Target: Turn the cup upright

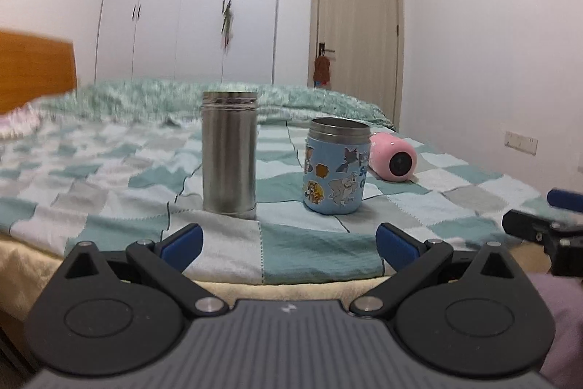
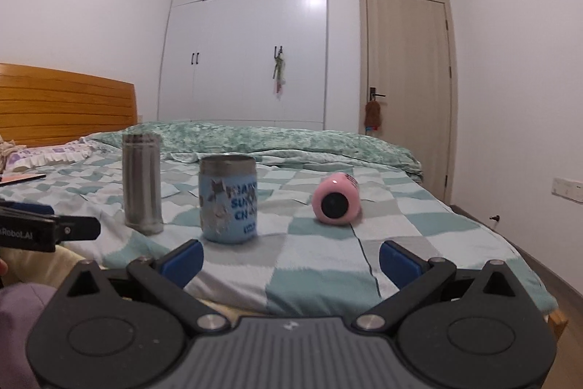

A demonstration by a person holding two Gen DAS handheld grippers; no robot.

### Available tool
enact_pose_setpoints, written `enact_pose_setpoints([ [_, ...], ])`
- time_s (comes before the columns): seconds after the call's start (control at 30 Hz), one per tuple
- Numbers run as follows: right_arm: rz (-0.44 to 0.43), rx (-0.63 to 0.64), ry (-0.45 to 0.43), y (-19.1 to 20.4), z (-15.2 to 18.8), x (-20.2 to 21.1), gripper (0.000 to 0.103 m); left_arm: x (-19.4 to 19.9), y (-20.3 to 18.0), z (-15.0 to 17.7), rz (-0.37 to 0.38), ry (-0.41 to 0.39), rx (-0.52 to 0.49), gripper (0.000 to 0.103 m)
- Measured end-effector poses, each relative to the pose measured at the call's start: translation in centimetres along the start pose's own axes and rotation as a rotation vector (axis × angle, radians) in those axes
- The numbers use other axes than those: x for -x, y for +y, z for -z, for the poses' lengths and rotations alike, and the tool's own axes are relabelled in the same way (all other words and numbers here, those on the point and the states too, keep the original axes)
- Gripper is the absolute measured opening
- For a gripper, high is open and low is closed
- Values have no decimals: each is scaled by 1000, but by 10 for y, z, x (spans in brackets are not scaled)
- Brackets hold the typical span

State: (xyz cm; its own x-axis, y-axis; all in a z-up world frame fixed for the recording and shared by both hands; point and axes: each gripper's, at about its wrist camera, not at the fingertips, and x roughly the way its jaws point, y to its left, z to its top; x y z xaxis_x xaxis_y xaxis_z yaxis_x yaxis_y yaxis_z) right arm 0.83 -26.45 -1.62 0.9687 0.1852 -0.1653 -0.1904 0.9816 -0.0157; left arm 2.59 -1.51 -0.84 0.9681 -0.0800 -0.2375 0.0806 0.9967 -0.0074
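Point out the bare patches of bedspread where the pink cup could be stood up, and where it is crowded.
Bare checkered bedspread lies between the pink cup and the open right gripper, and to the cup's right toward the bed edge. It is crowded on the left: the blue cartoon cup and steel cup stand close together, with the open left gripper before them.

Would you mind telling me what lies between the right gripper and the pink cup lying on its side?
Only bare checked bedspread separates the right gripper from the pink cup, as the right wrist view shows.
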Motion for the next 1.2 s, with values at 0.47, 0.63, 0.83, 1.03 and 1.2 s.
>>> enact_pose_setpoints([
  [0.47,44,-19,-22,-11,5,6,103,3,-6,11,-1,-41,4,103],
  [0.63,41,-18,-26,-10,5,6,103,3,-7,11,0,-44,-3,103],
  [0.83,40,-21,-27,-11,5,6,103,4,-7,11,0,-44,-3,103],
  [1.03,42,-22,-29,-11,5,6,103,3,-7,12,2,-44,-4,103],
  [1.2,42,-23,-29,-11,5,6,103,3,-7,12,1,-44,-5,103],
])
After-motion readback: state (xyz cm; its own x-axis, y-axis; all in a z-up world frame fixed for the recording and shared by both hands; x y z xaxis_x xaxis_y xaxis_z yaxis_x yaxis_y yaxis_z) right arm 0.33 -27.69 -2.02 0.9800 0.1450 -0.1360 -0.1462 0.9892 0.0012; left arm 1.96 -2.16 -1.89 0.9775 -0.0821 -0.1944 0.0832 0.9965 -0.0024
